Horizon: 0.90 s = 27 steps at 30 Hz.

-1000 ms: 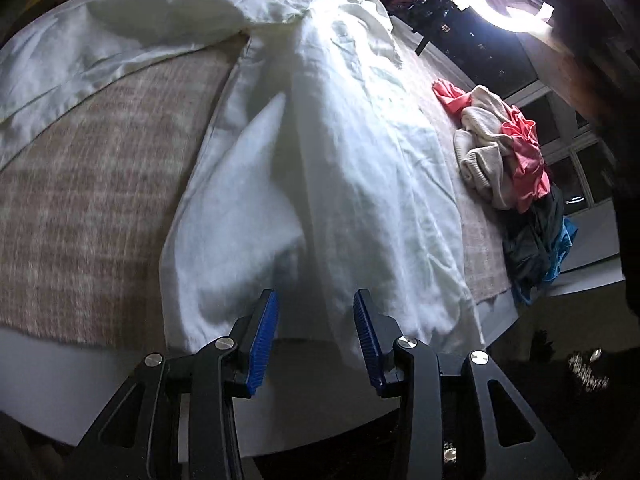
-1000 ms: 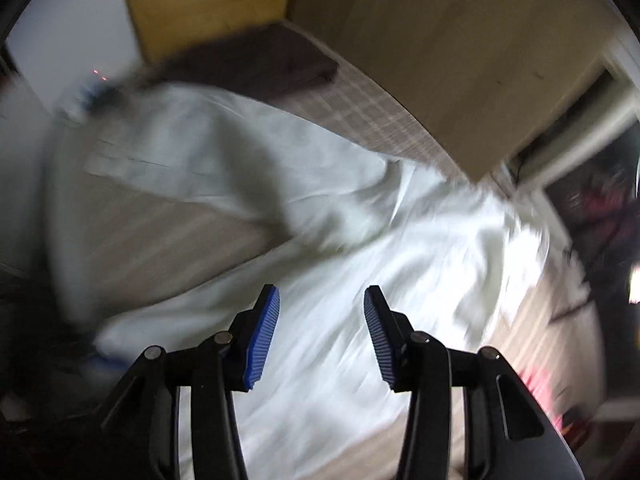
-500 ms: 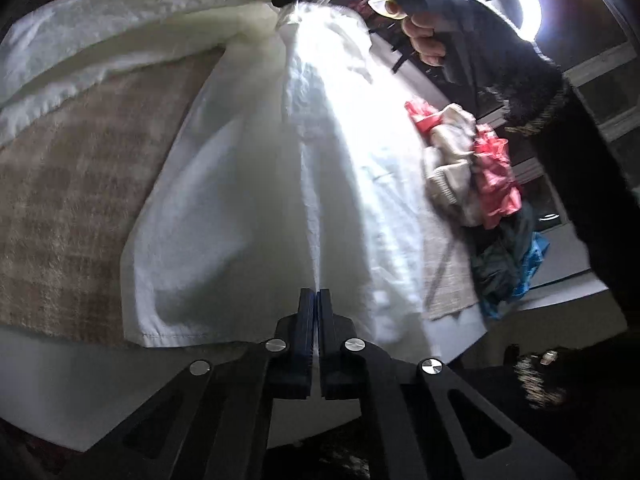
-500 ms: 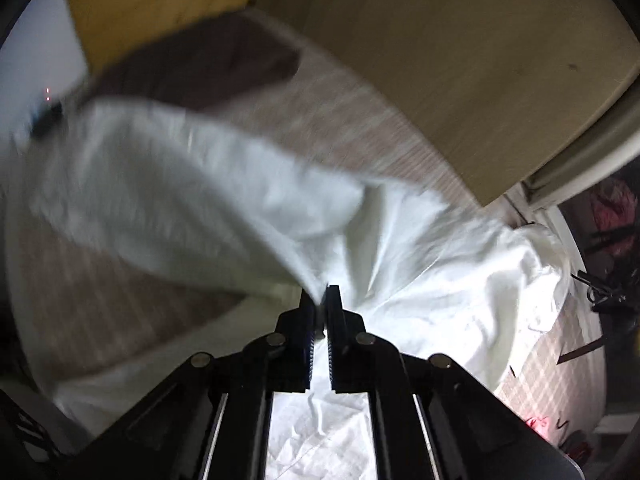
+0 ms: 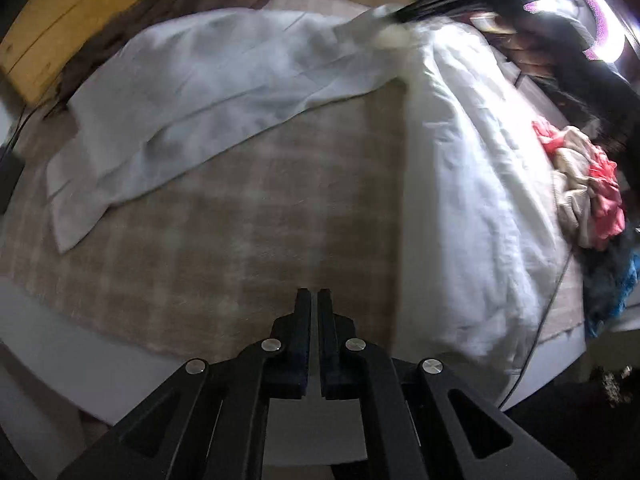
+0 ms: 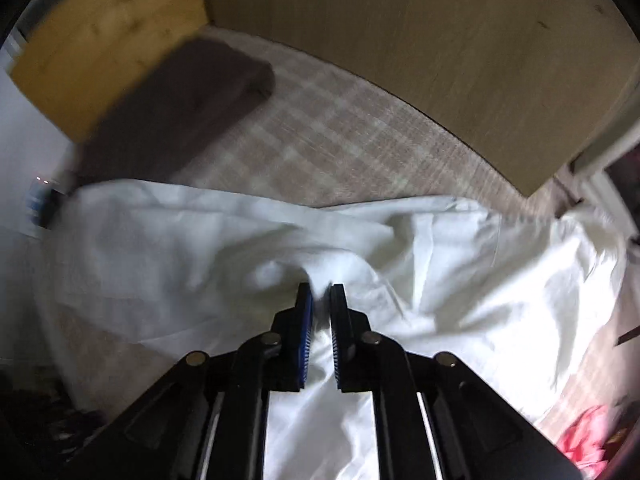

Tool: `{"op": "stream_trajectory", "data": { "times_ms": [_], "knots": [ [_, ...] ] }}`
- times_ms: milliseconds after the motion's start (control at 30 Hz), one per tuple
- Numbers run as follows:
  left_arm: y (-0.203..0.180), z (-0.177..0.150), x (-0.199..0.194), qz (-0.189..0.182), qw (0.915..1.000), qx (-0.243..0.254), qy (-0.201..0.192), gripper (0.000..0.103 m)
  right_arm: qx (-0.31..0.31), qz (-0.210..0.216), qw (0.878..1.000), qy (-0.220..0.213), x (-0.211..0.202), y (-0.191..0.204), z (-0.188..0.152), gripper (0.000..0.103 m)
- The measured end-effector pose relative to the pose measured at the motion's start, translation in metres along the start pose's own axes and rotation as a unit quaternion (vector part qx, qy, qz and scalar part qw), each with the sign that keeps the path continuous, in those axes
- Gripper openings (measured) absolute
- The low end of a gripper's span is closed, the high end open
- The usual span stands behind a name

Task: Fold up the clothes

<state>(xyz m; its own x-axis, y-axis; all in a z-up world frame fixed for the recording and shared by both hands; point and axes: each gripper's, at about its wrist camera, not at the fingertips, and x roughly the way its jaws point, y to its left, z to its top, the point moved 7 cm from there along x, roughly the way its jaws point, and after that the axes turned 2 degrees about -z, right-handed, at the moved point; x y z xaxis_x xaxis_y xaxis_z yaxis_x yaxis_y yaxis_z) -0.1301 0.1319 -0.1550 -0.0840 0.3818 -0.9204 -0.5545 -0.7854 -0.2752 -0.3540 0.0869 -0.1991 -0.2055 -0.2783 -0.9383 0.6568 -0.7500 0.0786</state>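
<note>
A white garment (image 5: 460, 168) lies on the plaid bed cover (image 5: 260, 220), its body running down the right side and one long sleeve (image 5: 200, 92) stretched to the left. My left gripper (image 5: 314, 294) hovers shut over the bare cover near the bed's front edge, and I see no cloth between its fingers. In the right wrist view my right gripper (image 6: 320, 292) is shut on a bunched fold of the white garment (image 6: 480, 300). The left wrist view shows it as a dark blur (image 5: 404, 16) at the garment's top, where sleeve meets body.
A heap of red and beige clothes (image 5: 588, 192) and a dark blue piece (image 5: 612, 288) sit at the bed's right edge, with a thin cable (image 5: 548, 312) beside them. A brown pillow (image 6: 180, 108) lies against the wooden headboard (image 6: 112, 40). A wood panel (image 6: 400, 40) backs the bed.
Both grippers were open a second ago, then shut on the white garment. The left one now sits over bare cover, left of the body. The right one still holds cloth.
</note>
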Motion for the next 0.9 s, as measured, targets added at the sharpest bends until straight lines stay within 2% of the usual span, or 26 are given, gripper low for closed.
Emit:
{"op": "stream_trajectory", "data": {
  "times_ms": [33, 67, 100, 133, 200, 300, 333, 367, 400, 433, 467, 533, 700, 733, 800, 867, 900],
  "knots": [
    [-0.009, 0.001, -0.007, -0.008, 0.9999, 0.013, -0.006, 0.002, 0.005, 0.012, 1.0, -0.006, -0.011, -0.001, -0.005, 0.014],
    [-0.024, 0.001, -0.014, -0.016, 0.9992, 0.035, -0.012, 0.007, 0.009, 0.025, 1.0, -0.012, -0.023, -0.001, -0.01, 0.019],
    [-0.04, 0.002, -0.022, -0.025, 0.9978, 0.059, -0.017, 0.009, 0.009, 0.032, 0.999, -0.023, -0.045, -0.004, -0.023, 0.03],
    [-0.055, 0.002, -0.026, -0.029, 0.9961, 0.081, -0.021, 0.016, 0.015, 0.034, 0.999, -0.039, -0.07, -0.011, -0.042, 0.035],
    [-0.083, 0.002, -0.033, -0.037, 0.9911, 0.125, -0.028, 0.018, 0.03, 0.044, 0.997, -0.063, -0.115, -0.021, -0.082, 0.035],
    [-0.129, 0.0, -0.027, -0.058, 0.9828, 0.173, -0.026, 0.018, 0.072, 0.072, 0.992, -0.08, -0.145, -0.037, -0.158, 0.035],
    [-0.142, -0.002, -0.023, -0.069, 0.9791, 0.19, -0.023, 0.022, 0.086, 0.081, 0.989, -0.086, -0.155, -0.042, -0.183, 0.035],
    [-0.154, -0.005, -0.016, -0.079, 0.9756, 0.204, -0.015, 0.033, 0.099, 0.09, 0.987, -0.092, -0.166, -0.048, -0.209, 0.037],
    [-0.171, -0.01, -0.008, -0.086, 0.9716, 0.22, -0.005, 0.037, 0.113, 0.099, 0.984, -0.097, -0.176, -0.053, -0.234, 0.049],
    [-0.185, -0.015, 0.0, -0.092, 0.9677, 0.235, 0.003, 0.04, 0.127, 0.1, 0.982, -0.094, -0.166, -0.049, -0.255, 0.062],
    [-0.196, -0.019, 0.005, -0.1, 0.9627, 0.251, 0.013, 0.04, 0.141, 0.101, 0.981, -0.09, -0.157, -0.046, -0.275, 0.062],
    [-0.21, -0.027, 0.016, -0.099, 0.9585, 0.265, 0.029, 0.04, 0.152, 0.122, 0.978, -0.069, -0.123, -0.029, -0.302, 0.062],
    [-0.222, -0.044, 0.036, -0.08, 0.9549, 0.28, 0.058, 0.04, 0.157, 0.159, 0.974, -0.024, -0.055, 0.003, -0.318, 0.06],
    [-0.222, -0.048, 0.037, -0.076, 0.9545, 0.282, 0.062, 0.04, 0.157, 0.17, 0.973, -0.017, -0.052, 0.007, -0.319, 0.051],
    [-0.222, -0.057, 0.04, -0.066, 0.9535, 0.285, 0.07, 0.04, 0.152, 0.223, 0.963, -0.018, -0.06, 0.016, -0.314, 0.039],
    [-0.211, -0.054, 0.037, -0.041, 0.9592, 0.273, 0.059, 0.04, 0.147, 0.275, 0.95, -0.018, -0.069, 0.026, -0.308, 0.039],
    [-0.208, -0.052, 0.032, -0.043, 0.9638, 0.258, 0.051, 0.04, 0.142, 0.293, 0.945, -0.027, -0.076, 0.029, -0.297, 0.04]
  ]
}}
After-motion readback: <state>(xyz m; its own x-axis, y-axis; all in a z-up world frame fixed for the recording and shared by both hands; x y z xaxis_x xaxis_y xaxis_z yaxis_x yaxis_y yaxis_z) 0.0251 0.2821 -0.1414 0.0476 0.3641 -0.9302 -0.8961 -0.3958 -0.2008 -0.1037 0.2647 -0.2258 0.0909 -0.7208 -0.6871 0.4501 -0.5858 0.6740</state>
